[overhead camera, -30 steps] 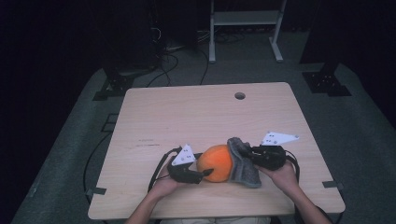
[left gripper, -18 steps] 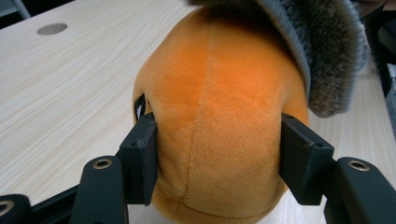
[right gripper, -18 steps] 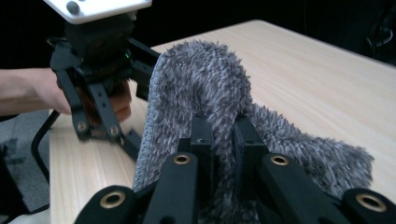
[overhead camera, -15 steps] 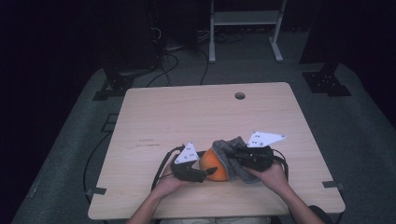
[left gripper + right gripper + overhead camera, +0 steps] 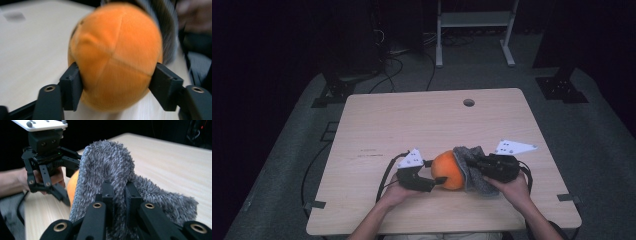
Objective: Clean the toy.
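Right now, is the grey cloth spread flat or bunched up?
Bunched up: the right gripper pinches a fold of the grey cloth, which humps against the orange ball.

- A dim lab or recording studio is suggested, not a home.
- A plain light wooden table with a round cable hole (image 5: pixel 469 102) is set alone on a grey carpeted floor (image 5: pixel 282 165).
- Black cables (image 5: pixel 404 67) are seen trailing across the floor behind the table.
- The legs of a white metal stand (image 5: pixel 472 30) are seen at the back.
- Black equipment bases (image 5: pixel 562 87) are placed at the carpet's edges.
- The surroundings are kept dark, with the table alone lit.
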The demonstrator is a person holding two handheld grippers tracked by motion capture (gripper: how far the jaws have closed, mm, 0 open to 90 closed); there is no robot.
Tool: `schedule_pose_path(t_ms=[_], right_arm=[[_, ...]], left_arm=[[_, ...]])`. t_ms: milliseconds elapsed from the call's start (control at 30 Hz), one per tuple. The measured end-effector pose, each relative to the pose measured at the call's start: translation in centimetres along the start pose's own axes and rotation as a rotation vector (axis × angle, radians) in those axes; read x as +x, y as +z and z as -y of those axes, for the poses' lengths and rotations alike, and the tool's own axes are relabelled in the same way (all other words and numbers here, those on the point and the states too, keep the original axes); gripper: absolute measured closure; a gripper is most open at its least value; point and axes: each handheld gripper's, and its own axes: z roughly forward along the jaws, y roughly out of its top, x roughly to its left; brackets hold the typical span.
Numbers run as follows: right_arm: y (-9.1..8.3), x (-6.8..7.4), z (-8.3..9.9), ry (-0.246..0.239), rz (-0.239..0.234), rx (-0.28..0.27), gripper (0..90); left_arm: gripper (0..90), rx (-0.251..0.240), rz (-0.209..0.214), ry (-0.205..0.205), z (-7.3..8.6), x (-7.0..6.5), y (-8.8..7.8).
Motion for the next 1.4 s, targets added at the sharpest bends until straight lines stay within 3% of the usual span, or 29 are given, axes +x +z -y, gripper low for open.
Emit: schedule_pose_path(t_ms=[67,167,333,467,567,667,800,867,933,1033,1133,1200,1233,1267,1333,1400], right_arm=[[-0.5,0.1,-0.4,0.010,-0.014,-0.029,80.7],[-0.4,0.1,-0.5,0.032,-0.034,-0.025,80.7],[1.0,-0.1,0.9,0.076,-0.046,0.052,80.6],[2.2,-0.7,2.3,0.110,-0.046,0.129,80.5],[2.0,-1.4,2.4,0.137,-0.036,0.115,80.6],[0.7,-1.4,1.6,0.133,-0.027,0.043,80.7],[0.0,0.4,-0.6,0.042,-0.046,-0.009,80.7],[0.7,1.2,-1.2,0.001,-0.051,0.009,80.6],[1.9,1.4,-1.0,-0.039,-0.039,0.060,80.6],[1.8,1.1,-0.2,-0.046,-0.031,0.077,80.6],[1.2,0.7,0.1,-0.044,-0.009,0.084,80.6],[1.1,0.7,0.1,-0.054,0.003,0.091,80.6],[1.1,0.8,0.1,-0.056,0.004,0.091,80.6],[1.2,0.8,0.1,-0.056,0.006,0.090,80.6],[1.3,0.9,0.0,-0.059,0.009,0.087,80.7],[1.2,1.3,-0.1,-0.076,-0.002,0.067,80.9]], left_arm=[[34.1,-0.034,0.012,0.013,-1.0,-0.3,-1.0],[33.8,-0.024,-0.008,0.040,-1.3,-0.8,-1.8],[32.3,0.017,-0.016,0.036,-0.7,-0.5,-2.2],[30.0,0.044,-0.023,0.017,-0.1,-0.1,-1.5],[30.9,0.060,-0.048,0.046,-0.4,-0.3,-1.0],[31.2,0.059,-0.054,0.053,-0.4,-0.7,-0.5],[31.2,0.060,-0.065,0.055,-0.7,-1.0,0.0],[29.9,0.062,-0.055,0.074,-0.8,-1.4,0.1],[21.5,0.057,-0.036,0.087,-0.9,-1.4,-0.4],[12.7,0.014,-0.041,0.020,-0.6,0.0,-1.3],[8.8,0.046,0.008,-0.035,0.1,0.8,-0.4],[10.6,0.063,0.076,-0.034,0.4,0.6,0.2],[12.5,0.072,0.084,-0.019,0.4,0.3,0.5],[13.9,0.084,0.068,0.007,0.4,0.0,0.6],[26.3,0.090,0.001,0.060,0.4,-0.3,0.7],[33.8,0.090,-0.045,0.041,0.4,-0.2,0.7]])
